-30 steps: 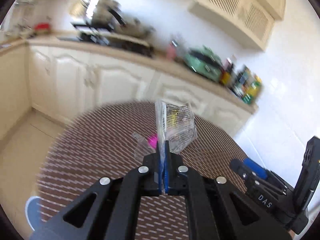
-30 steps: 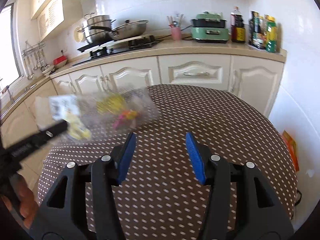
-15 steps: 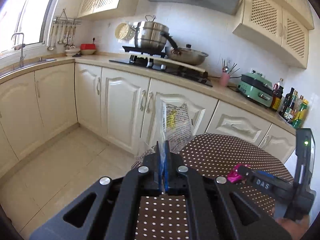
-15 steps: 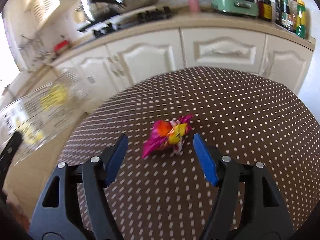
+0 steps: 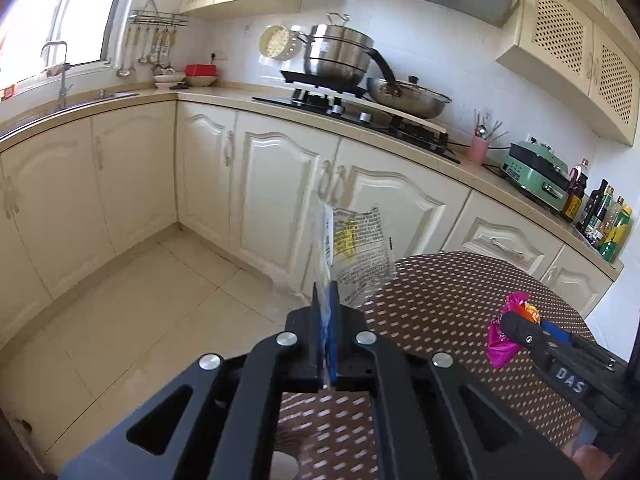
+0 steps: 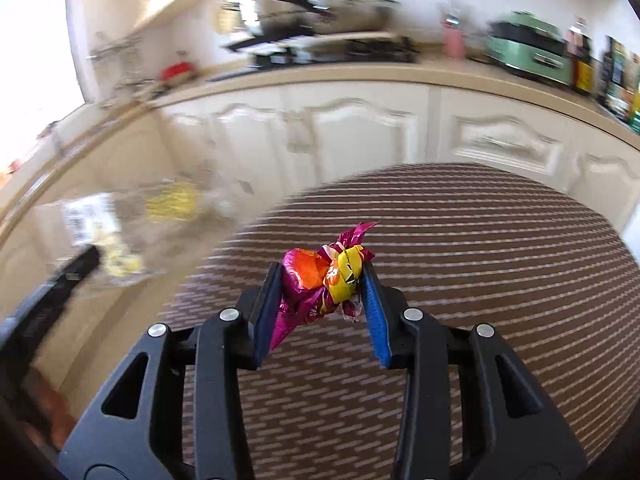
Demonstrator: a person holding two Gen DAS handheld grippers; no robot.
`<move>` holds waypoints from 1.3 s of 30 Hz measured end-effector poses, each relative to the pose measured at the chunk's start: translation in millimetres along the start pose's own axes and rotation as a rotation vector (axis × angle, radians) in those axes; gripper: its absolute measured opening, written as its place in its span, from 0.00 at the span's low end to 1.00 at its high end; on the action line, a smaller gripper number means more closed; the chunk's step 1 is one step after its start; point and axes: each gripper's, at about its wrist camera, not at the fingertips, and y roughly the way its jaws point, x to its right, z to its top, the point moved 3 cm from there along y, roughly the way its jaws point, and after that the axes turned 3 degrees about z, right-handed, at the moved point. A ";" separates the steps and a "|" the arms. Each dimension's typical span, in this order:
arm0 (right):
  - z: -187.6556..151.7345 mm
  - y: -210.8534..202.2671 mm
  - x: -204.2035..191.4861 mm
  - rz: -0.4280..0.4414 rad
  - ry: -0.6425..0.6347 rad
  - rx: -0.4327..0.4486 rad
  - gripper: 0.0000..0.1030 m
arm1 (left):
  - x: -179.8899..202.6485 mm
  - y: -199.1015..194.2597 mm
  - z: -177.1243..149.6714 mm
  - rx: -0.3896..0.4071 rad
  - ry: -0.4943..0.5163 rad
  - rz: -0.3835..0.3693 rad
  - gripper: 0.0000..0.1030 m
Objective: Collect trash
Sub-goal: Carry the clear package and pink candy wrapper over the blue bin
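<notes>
both grippers clamped, clear bag (image 5: 356, 248), crumpled wrapper (image 6: 324, 284)

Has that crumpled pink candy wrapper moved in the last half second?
Yes. The pink wrapper lay on the dotted tablecloth ahead of the open right gripper; now it sits pinched between the blue pads, apparently lifted off the cloth.

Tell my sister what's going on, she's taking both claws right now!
Left claw: shut on the clear plastic bag, held up off the table's edge, over the floor.
Right claw: shut on the crumpled pink wrapper, held above the dotted table.
Done: both pieces of trash are picked up.
Left: carry both to a bin. No bin shows in either view, so look for one first.
</notes>
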 end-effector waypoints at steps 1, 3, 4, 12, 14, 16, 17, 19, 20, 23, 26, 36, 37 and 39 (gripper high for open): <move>-1.1 -1.4 -13.2 0.029 -0.010 0.001 0.38 | -14.7 -5.7 -2.5 -0.006 -0.007 0.014 0.02; -11.7 -6.0 -50.0 0.108 -0.031 0.000 0.38 | -45.2 -16.0 -8.9 -0.023 -0.020 0.037 0.02; -17.4 -5.7 -68.9 0.152 -0.034 -0.006 0.38 | -62.7 -20.8 -13.9 -0.032 -0.027 0.054 0.02; -72.3 32.0 -197.4 0.344 -0.081 -0.118 0.38 | -204.4 -29.4 -69.6 -0.183 -0.190 0.215 0.02; -89.8 43.5 -223.1 0.353 -0.106 -0.137 0.38 | -222.3 -27.3 -82.1 -0.209 -0.205 0.240 0.02; -108.6 60.5 -244.7 0.352 -0.136 -0.164 0.38 | -240.5 -19.6 -97.6 -0.251 -0.212 0.266 0.02; -115.7 68.3 -249.2 0.345 -0.141 -0.176 0.38 | -247.3 -15.7 -104.8 -0.270 -0.214 0.275 0.02; -130.9 83.9 -259.9 0.346 -0.142 -0.215 0.38 | -262.3 -2.6 -120.3 -0.317 -0.224 0.292 0.02; -139.7 95.6 -263.6 0.340 -0.142 -0.238 0.38 | -268.5 5.3 -127.8 -0.342 -0.229 0.294 0.02; -153.6 121.8 -265.6 0.316 -0.137 -0.285 0.38 | -279.1 28.6 -147.1 -0.411 -0.228 0.297 0.03; -170.4 141.3 -260.7 0.301 -0.124 -0.332 0.38 | -286.9 49.8 -164.7 -0.478 -0.233 0.285 0.03; -208.1 194.5 -260.8 0.301 -0.042 -0.453 0.40 | -299.6 92.3 -192.9 -0.588 -0.269 0.228 0.42; -208.7 196.5 -260.4 0.304 -0.033 -0.459 0.40 | -299.8 93.6 -192.7 -0.584 -0.265 0.238 0.45; -210.2 201.4 -259.3 0.305 -0.014 -0.473 0.40 | -301.6 92.2 -193.5 -0.582 -0.266 0.248 0.46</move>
